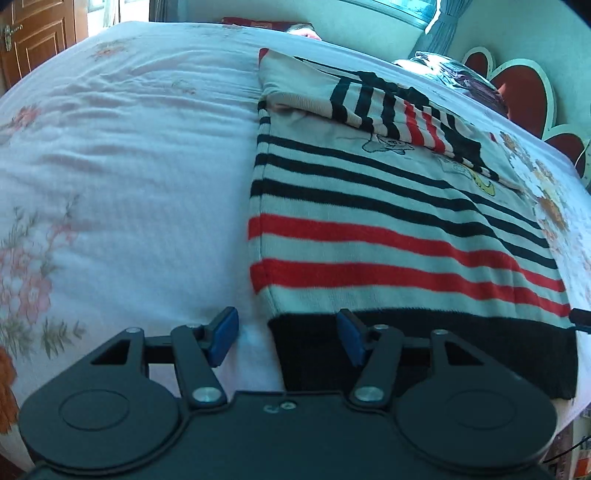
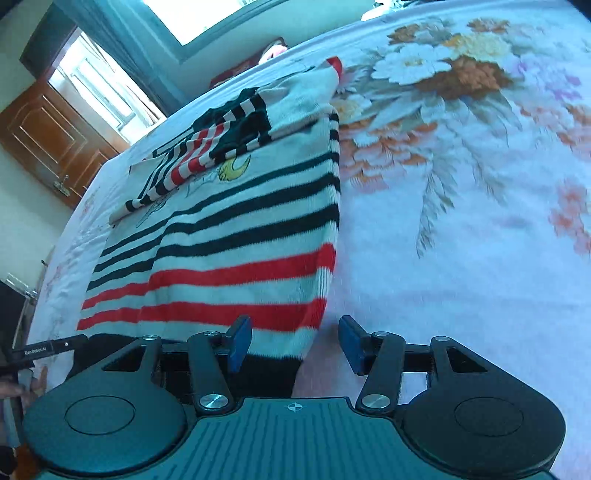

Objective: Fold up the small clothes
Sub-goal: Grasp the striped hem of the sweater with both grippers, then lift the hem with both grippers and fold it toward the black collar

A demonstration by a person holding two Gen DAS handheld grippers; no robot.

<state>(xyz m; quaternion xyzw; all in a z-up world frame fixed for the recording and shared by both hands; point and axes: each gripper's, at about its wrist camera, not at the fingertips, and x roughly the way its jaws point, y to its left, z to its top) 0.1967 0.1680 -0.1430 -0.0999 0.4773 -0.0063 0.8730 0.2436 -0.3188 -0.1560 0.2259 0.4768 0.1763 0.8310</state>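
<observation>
A small knitted sweater lies flat on the flowered bedsheet. It is white with black and red stripes and a black hem, and both sleeves are folded across its chest. My left gripper stands open over the hem's left corner; the pads do not press the cloth. In the right wrist view the sweater lies left of centre on the sheet. My right gripper is open over the hem's right corner, one pad above the knit and the other above the sheet.
A heart-patterned headboard and dark bedding lie beyond the sweater. A wooden door and a bright window stand past the bed's far side. A hand shows at the lower left edge.
</observation>
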